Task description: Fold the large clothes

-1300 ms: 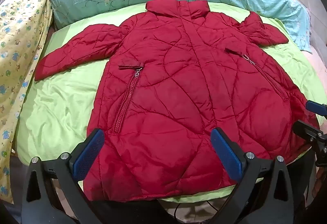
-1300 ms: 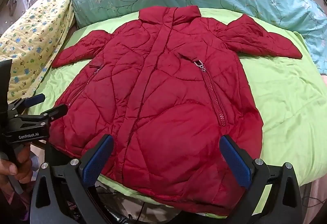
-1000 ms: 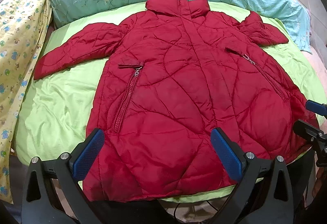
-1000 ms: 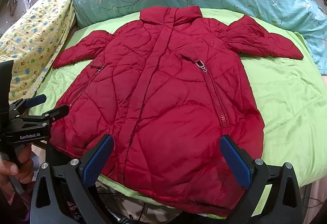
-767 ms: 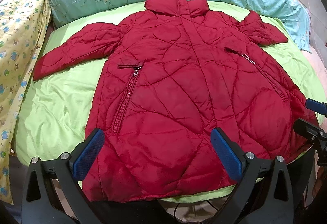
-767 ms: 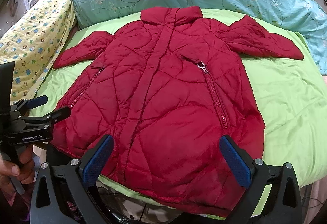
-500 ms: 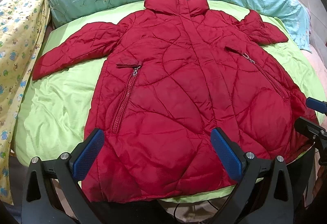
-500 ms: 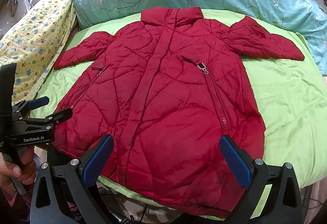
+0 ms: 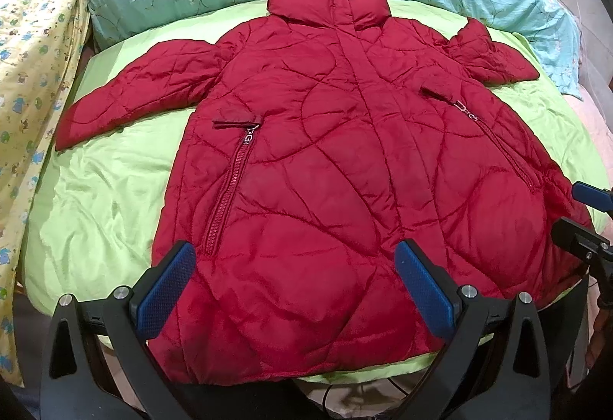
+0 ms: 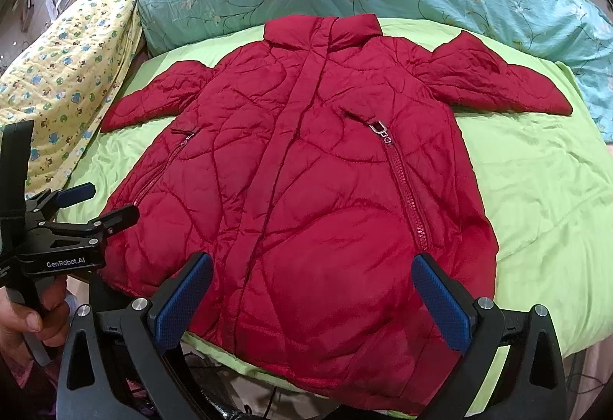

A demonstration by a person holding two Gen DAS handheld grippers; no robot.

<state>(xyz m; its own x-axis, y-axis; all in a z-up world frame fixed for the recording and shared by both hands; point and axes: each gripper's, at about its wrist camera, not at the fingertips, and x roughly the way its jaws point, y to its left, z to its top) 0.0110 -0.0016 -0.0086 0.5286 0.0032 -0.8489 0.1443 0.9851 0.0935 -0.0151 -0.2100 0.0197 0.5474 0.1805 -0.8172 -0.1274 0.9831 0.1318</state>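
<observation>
Quilted red padded coat (image 9: 337,167), unfolded on green bedsheet (image 9: 103,190); left gripper (image 9: 295,282) and right gripper (image 10: 312,299) wide, empty; pre-fold, next likely sleeve grasp.

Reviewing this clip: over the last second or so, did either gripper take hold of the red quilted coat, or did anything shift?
Almost nothing changed. The left gripper and right gripper both stay open, hovering over the hem of the red quilted coat with only a slight drift of view. Nothing was grasped or released. The coat still lies flat, sleeves spread, on the light green sheet.
</observation>
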